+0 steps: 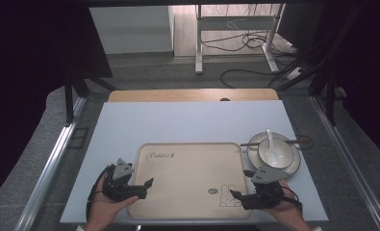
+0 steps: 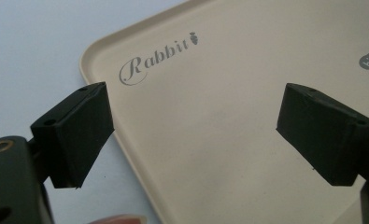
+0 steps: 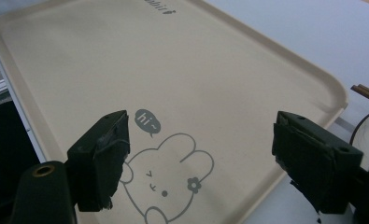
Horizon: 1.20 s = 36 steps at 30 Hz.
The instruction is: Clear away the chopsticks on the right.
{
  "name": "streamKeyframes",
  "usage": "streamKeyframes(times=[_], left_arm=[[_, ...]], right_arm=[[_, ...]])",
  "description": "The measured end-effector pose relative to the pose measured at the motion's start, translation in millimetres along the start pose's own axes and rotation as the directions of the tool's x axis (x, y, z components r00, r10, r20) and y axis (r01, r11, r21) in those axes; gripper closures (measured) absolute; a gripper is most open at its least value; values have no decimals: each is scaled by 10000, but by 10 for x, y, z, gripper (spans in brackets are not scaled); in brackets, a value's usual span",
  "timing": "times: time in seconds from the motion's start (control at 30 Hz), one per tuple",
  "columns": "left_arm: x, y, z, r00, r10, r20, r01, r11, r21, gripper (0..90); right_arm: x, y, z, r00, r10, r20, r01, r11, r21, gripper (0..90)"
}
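Looking down from the high view, the beige tray (image 1: 187, 168) lies long axis left-right between the left gripper (image 1: 146, 188) and right gripper (image 1: 235, 197), bowl with spoon (image 1: 274, 153) just beside its right edge, nearer the right hand. Left gripper view: jaws wide apart, empty, straddling the tray's left rim near the "Rabbit" print (image 2: 156, 58). Right gripper view: jaws likewise spread, empty, over the bunny drawing (image 3: 170, 186).

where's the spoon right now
In the high view the white spoon rests in the bowl on the plate, just right of the beige tray and ahead of the right gripper.
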State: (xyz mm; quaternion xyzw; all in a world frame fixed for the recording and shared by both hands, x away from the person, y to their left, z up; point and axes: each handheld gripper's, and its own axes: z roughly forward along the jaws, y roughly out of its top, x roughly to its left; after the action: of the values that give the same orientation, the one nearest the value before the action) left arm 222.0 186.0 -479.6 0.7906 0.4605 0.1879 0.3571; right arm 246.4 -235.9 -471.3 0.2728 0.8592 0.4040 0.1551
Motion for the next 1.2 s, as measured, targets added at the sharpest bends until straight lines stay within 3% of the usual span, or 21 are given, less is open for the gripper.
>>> streamKeyframes(times=[0.5,0.77,1.03,1.2], left_arm=[[43,-6,28,9999,-139,0,139,9998,125,107],[18,-13,30,9999,80,-63,-79,9997,219,108],[7,-11,-31,9999,12,-123,-11,9999,104,109],[-2,17,-3,9999,103,-115,-101,9998,181,111]], right_arm=[[-4,34,75,9996,-50,-274,60,9993,364,237],[-29,89,90,9986,-62,-517,88,9987,508,260],[-38,191,-11,9990,-53,-434,69,9993,376,278],[-159,314,-116,9998,43,-171,-39,9997,256,284]])
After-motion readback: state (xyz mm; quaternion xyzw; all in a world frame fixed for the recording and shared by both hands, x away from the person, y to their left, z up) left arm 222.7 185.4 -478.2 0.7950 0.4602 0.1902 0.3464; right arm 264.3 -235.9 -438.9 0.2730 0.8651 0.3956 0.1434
